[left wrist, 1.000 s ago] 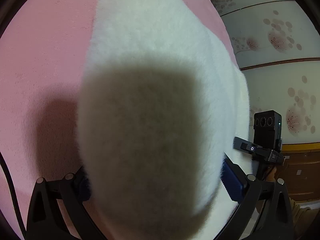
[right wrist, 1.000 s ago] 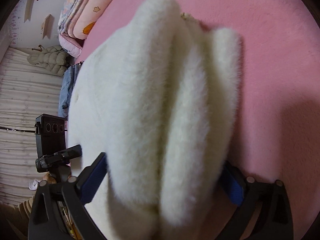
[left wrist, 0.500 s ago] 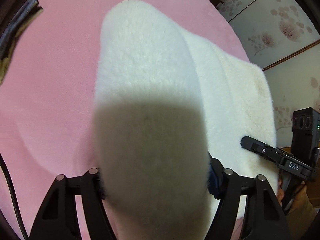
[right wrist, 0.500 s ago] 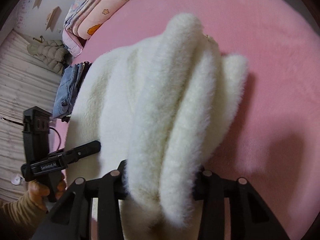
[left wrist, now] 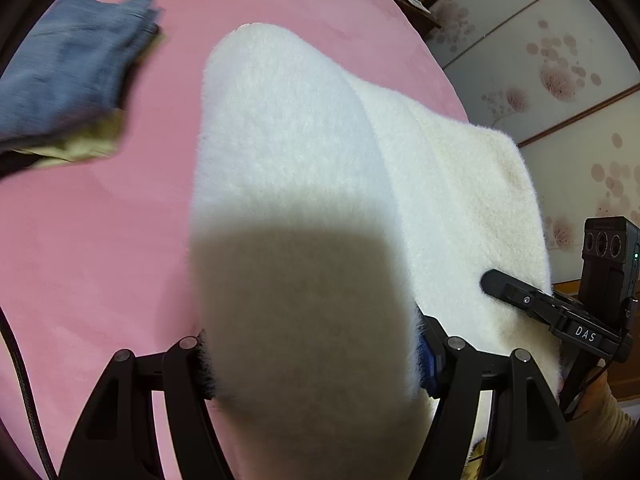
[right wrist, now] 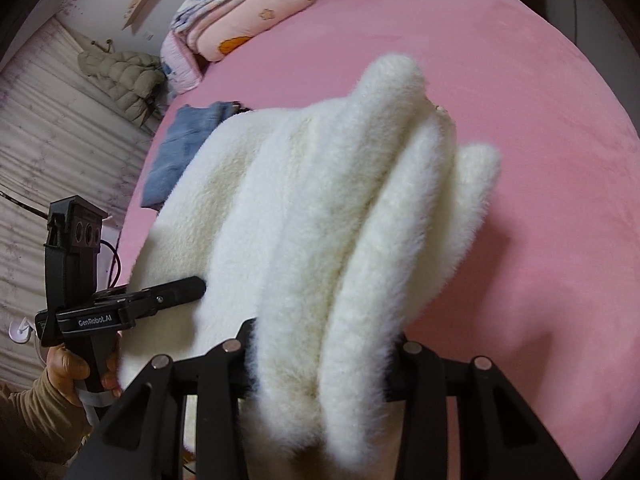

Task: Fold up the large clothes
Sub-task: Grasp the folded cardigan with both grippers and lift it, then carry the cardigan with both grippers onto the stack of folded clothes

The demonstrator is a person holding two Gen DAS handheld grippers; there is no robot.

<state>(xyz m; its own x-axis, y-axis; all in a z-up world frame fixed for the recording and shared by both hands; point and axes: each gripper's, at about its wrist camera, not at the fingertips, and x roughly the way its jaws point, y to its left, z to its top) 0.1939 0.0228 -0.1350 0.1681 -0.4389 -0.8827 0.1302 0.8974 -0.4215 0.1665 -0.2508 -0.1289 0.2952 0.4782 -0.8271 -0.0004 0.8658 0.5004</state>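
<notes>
A thick white fluffy garment [left wrist: 304, 168] is held up above the pink bed [left wrist: 88, 240]. My left gripper [left wrist: 316, 356] is shut on one bunched edge of it; the fleece hides the fingertips. My right gripper [right wrist: 324, 360] is shut on the other edge, where the white garment [right wrist: 360, 208] hangs in several thick folds. Each gripper shows in the other's view: the right one at the right edge of the left wrist view [left wrist: 560, 312], the left one at the left of the right wrist view [right wrist: 132, 304].
Folded blue jeans [left wrist: 72, 76] lie on the bed at the far left, also seen in the right wrist view [right wrist: 180, 148]. Stacked pink quilts [right wrist: 240, 20] sit at the head of the bed. A beige puffer jacket [right wrist: 120, 76] hangs by the wall.
Both grippers have closed on the garment and lifted it higher off the bed. The views have tilted up, so the jeans and more of the bed show.
</notes>
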